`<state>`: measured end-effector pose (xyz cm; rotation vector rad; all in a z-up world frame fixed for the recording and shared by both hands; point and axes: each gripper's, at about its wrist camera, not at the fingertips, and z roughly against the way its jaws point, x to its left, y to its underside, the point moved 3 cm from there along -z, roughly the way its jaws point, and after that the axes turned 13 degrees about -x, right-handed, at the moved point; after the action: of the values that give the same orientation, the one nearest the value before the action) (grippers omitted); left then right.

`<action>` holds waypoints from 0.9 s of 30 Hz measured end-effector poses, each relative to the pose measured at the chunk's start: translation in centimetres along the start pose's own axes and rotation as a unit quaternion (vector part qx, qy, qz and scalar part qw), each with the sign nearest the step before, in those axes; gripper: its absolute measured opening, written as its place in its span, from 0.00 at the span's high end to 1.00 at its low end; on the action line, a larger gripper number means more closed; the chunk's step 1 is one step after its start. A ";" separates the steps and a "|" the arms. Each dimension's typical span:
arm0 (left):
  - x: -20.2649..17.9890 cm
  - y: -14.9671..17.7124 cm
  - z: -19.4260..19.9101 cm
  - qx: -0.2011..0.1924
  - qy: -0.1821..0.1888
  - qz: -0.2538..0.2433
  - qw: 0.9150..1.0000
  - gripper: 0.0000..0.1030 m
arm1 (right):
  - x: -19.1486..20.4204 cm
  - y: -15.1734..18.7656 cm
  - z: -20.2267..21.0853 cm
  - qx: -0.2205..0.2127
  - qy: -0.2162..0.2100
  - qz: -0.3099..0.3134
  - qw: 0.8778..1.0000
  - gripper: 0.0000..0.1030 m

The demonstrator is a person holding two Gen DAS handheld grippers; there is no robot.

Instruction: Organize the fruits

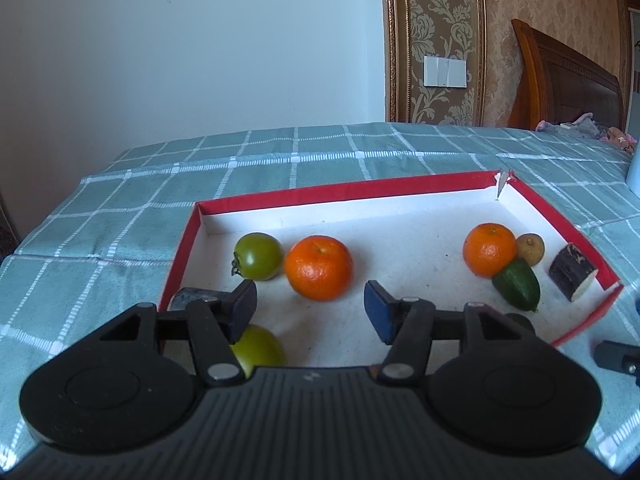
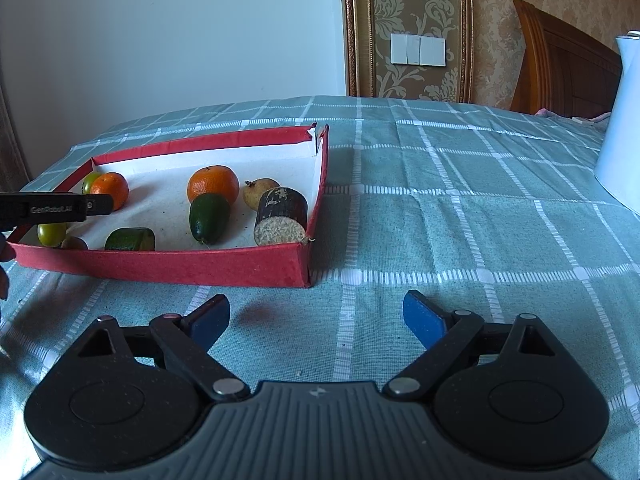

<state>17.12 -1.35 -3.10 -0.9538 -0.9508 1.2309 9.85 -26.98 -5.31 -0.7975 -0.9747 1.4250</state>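
Left hand-held gripper [image 1: 310, 308] hangs inside the red box [image 1: 340, 191] w/ its blue pads wide apart and nothing between them. Judging by the aim, it's lined up on the nearer orange [image 1: 319, 267], which sits just ahead of the gap, so that looks like the next pick. A green tomato [image 1: 256, 346] lies right under its left finger, half hidden; a second green tomato [image 1: 258, 256] sits ahead-left, touching or nearly touching that orange. Ahead-right is a tight cluster: another orange [image 1: 489, 249], a small tan fruit [image 1: 530, 249] behind it, a dark green oval fruit [image 1: 516, 290] leaning on the orange's front, and a cut dark-skinned stub [image 1: 572, 272] (sugarcane, probably) off by the right wall.

Right hand-held gripper [image 2: 316, 322] hovers low over the checked tabletop [image 2: 460, 208], outside the box, fingers also spread and empty; prob. parked clear so the left one has room. The box is ahead-left of it, w/ all fruit in view inside, loosely mixed, so sorting seems unfinished. Far right stands a white jug [image 2: 622, 120].

Only legible text: "GenRobot.AI" (approx., letters are blurred) on the left unit's side, seen from the right wrist.
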 end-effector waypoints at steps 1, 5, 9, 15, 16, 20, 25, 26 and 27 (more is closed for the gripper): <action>0.2 0.0 0.5 0.000 0.002 0.003 1.000 0.45 | 0.0 0.0 0.0 0.000 0.000 0.001 1.000 0.09; 0.7 0.2 2.5 -0.004 0.009 0.009 1.000 0.41 | 0.2 0.0 -0.1 0.002 0.001 0.005 1.000 0.08; 0.8 0.8 4.8 -0.011 0.015 0.012 1.000 0.36 | 0.2 0.1 -0.1 0.002 0.001 0.005 1.000 0.08; 1.2 1.7 7.2 -0.004 0.014 0.028 0.999 0.30 | 0.3 0.1 -0.1 0.002 0.001 0.005 1.000 0.08; 1.3 1.9 7.5 -0.004 0.013 0.030 0.999 0.29 | 0.3 0.1 -0.1 0.002 0.001 0.005 1.000 0.08; 1.5 3.0 7.8 0.017 0.008 0.037 0.999 0.28 | 0.3 0.1 -0.2 0.003 0.002 0.007 1.000 0.08; 1.8 3.9 7.2 0.031 0.007 0.048 0.998 0.28 | 0.5 0.1 -0.3 0.006 0.005 0.016 1.000 0.08; 1.9 4.0 7.2 0.033 0.007 0.051 0.998 0.28 | 0.5 0.1 -0.3 0.006 0.006 0.018 1.000 0.08; 1.9 4.1 7.1 0.034 0.008 0.053 0.998 0.28 | 0.5 0.1 -0.3 0.007 0.006 0.019 1.000 0.08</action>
<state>9.28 1.41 -4.55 -0.9692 -0.8508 1.3344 10.03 -26.50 -5.51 -0.8173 -0.9443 1.4555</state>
